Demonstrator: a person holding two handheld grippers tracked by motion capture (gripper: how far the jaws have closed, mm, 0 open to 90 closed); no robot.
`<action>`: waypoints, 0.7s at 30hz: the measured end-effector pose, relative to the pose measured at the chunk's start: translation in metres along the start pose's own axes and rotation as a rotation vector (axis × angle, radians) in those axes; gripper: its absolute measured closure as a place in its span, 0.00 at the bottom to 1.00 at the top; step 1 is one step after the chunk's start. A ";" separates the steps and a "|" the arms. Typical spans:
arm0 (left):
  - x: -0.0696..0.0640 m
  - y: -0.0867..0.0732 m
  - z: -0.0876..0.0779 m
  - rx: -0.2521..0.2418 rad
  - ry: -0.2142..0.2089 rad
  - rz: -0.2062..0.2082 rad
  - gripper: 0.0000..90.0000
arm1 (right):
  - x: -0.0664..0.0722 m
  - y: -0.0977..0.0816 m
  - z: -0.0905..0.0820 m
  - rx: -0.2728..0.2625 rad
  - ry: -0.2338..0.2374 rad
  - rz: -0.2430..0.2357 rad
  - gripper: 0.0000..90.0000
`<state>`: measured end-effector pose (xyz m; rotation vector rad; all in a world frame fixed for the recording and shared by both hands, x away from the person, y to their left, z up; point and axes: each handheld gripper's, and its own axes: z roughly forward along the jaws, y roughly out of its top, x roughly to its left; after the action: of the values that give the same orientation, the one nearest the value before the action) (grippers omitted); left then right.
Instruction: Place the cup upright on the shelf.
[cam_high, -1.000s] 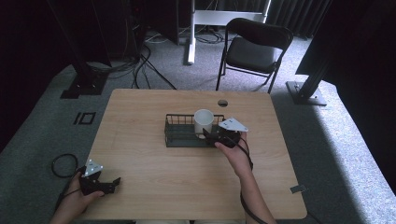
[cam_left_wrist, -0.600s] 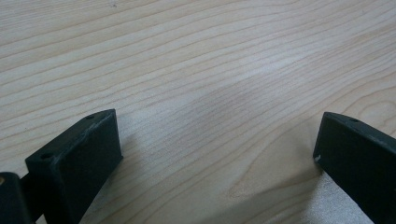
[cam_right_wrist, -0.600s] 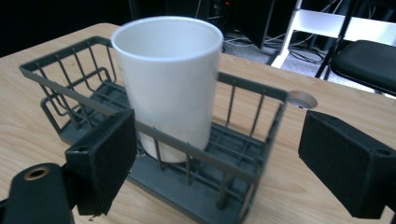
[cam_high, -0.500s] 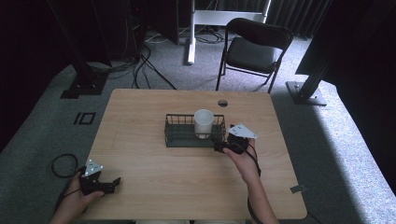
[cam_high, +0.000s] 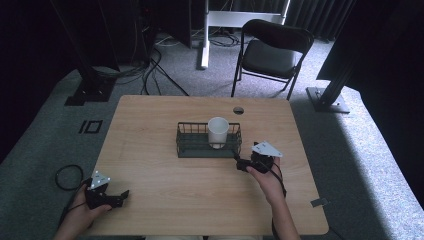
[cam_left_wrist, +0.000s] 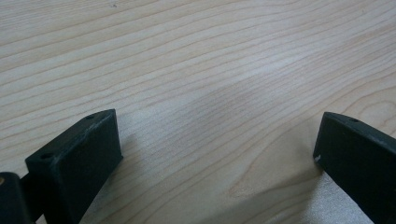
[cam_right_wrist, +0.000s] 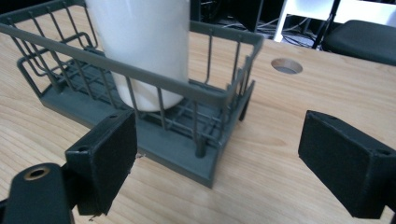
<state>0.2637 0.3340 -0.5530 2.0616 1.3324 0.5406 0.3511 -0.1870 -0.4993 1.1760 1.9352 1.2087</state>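
Two grippers, fingers spread, empty: right gripper (cam_high: 243, 164) just beside basket (cam_high: 186, 149) holding white cup (cam_high: 218, 131); left gripper (cam_high: 119, 196) low on table (cam_high: 150, 125).

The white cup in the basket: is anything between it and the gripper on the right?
Yes. The wire basket's near wall stands between the right gripper and the white cup. The jaws are open and level with that wall, so the cup looks easier to reach from above.
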 end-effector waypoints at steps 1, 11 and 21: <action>0.000 0.000 0.000 0.000 0.000 0.000 0.01 | -0.001 -0.001 -0.001 0.001 0.000 0.006 0.13; 0.000 0.000 0.000 0.002 0.000 0.002 0.01 | -0.013 -0.018 -0.007 0.035 -0.030 0.013 0.13; 0.000 0.000 0.000 0.002 0.000 0.002 0.01 | -0.022 -0.030 -0.011 0.063 -0.045 0.009 0.13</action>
<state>0.2637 0.3341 -0.5529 2.0644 1.3317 0.5407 0.3410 -0.2167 -0.5210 1.2351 1.9486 1.1240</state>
